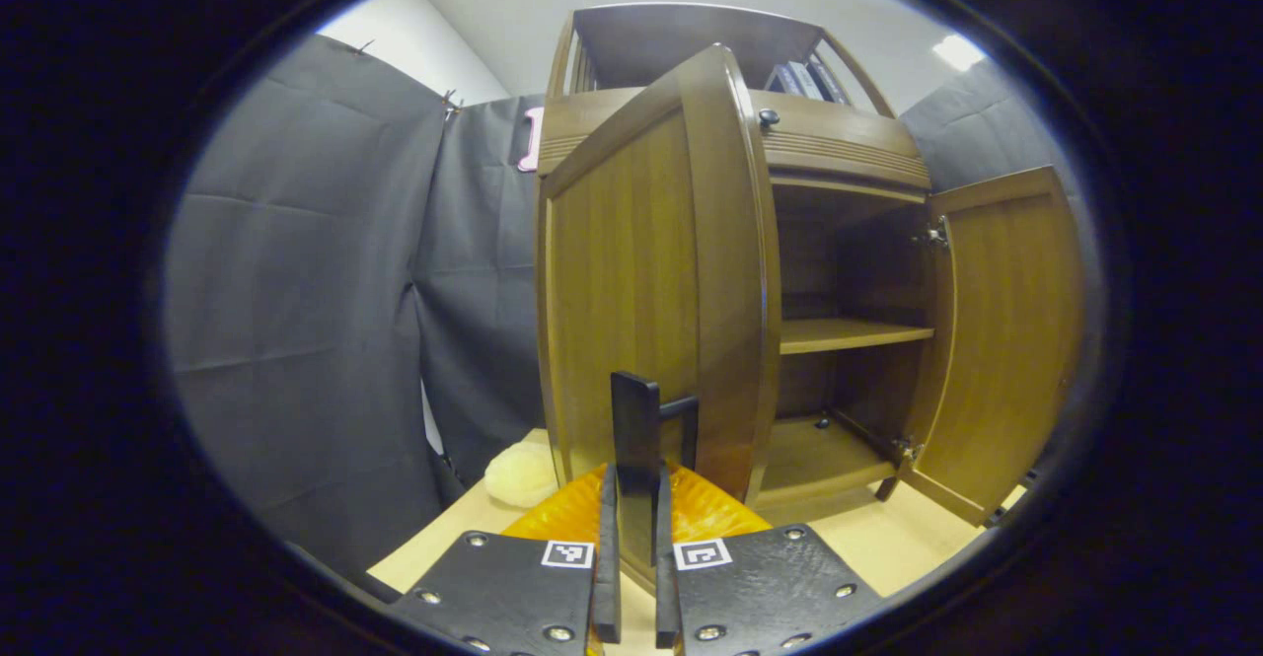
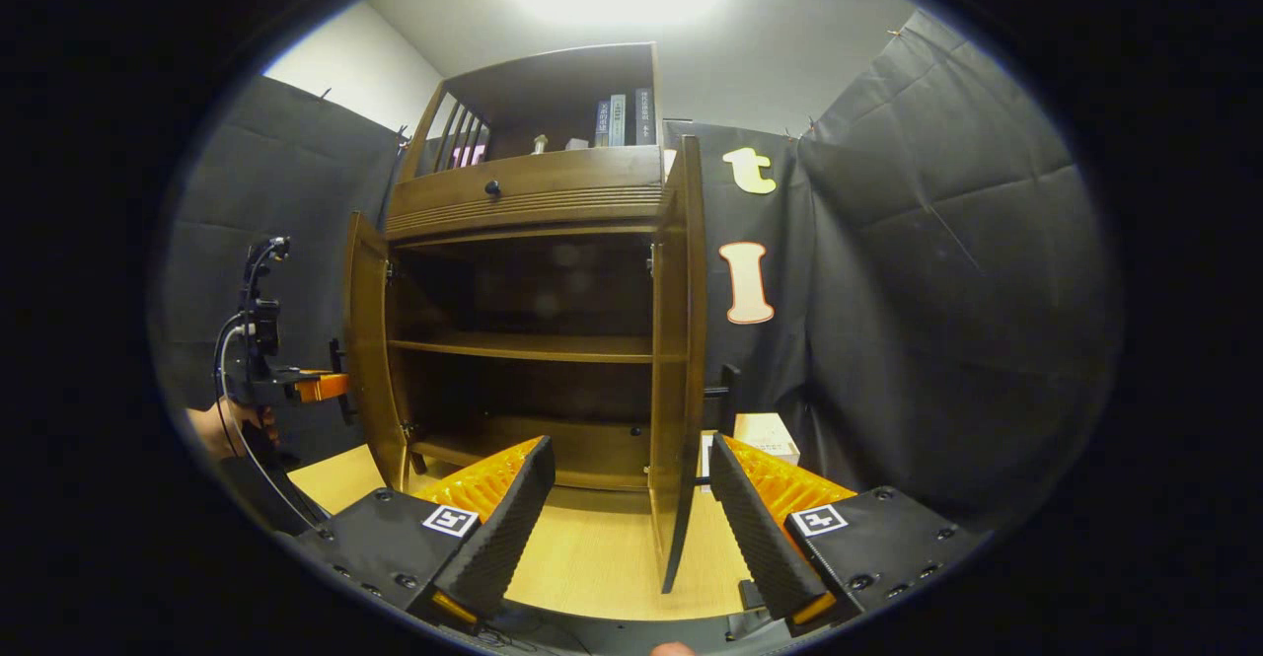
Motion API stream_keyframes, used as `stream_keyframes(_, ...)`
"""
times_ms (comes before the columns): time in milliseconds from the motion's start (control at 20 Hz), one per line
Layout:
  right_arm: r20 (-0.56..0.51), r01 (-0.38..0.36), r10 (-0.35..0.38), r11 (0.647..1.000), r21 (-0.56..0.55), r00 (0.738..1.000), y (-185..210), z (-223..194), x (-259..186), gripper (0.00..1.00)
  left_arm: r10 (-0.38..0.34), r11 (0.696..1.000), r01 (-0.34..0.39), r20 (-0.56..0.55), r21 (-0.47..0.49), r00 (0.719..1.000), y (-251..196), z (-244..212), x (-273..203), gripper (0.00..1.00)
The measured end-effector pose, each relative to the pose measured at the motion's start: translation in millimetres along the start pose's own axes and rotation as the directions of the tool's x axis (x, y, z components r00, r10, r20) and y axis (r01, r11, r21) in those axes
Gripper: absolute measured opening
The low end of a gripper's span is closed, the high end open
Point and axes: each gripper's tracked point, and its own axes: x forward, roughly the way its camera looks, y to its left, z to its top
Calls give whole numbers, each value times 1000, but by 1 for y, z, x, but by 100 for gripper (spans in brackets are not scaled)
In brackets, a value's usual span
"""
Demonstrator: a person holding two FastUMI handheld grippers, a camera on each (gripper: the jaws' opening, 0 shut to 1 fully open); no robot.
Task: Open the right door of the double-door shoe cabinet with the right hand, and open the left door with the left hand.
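Booth: left tongs (image 1: 631, 538) (level) gripping door handle (image 1: 636, 439)

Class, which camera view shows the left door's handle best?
The left gripper view: the handle stands close up, clamped between the left gripper fingers. The right gripper view gives just a small dark bit of it beside the door edge.

A pale fluffy ball (image 1: 520, 474) lies on the table (image 1: 464, 528) at lower left. Books (image 2: 620, 119) stand at upper centre; a small box (image 2: 768, 436) sits lower right of centre.
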Motion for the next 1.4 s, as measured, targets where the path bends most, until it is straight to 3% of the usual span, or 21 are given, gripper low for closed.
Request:
stream_keyframes(300,-5,-17,17,1000,4,1000,33,2,2,100,-35,999,34,-7,-23,999,15,-3,-6,17)
stream_keyframes(500,-11,-31,31,1000,1,999,56,3,8,96,-45,998,44,-10,-43,999,33,-4,-12,17)
stream_keyframes(850,-8,-85,84,996,-18,996,97,4,18,96,19,999,-18,20,-50,1000,89,3,-21,16)
stream_keyframes(950,-10,-102,102,995,-20,995,110,3,21,99,37,999,-37,21,-38,999,105,3,-28,6)
stream_keyframes(1000,-9,-109,109,994,-24,994,115,3,22,99,43,998,-42,25,-42,999,111,5,-30,11)
stream_keyframes(1100,-9,-122,122,992,-31,993,126,4,25,97,59,997,-58,33,-47,998,126,4,-34,6)
stream_keyframes(1400,-11,-147,146,988,-40,989,160,4,29,99,87,995,-84,45,-58,995,170,0,-48,6)
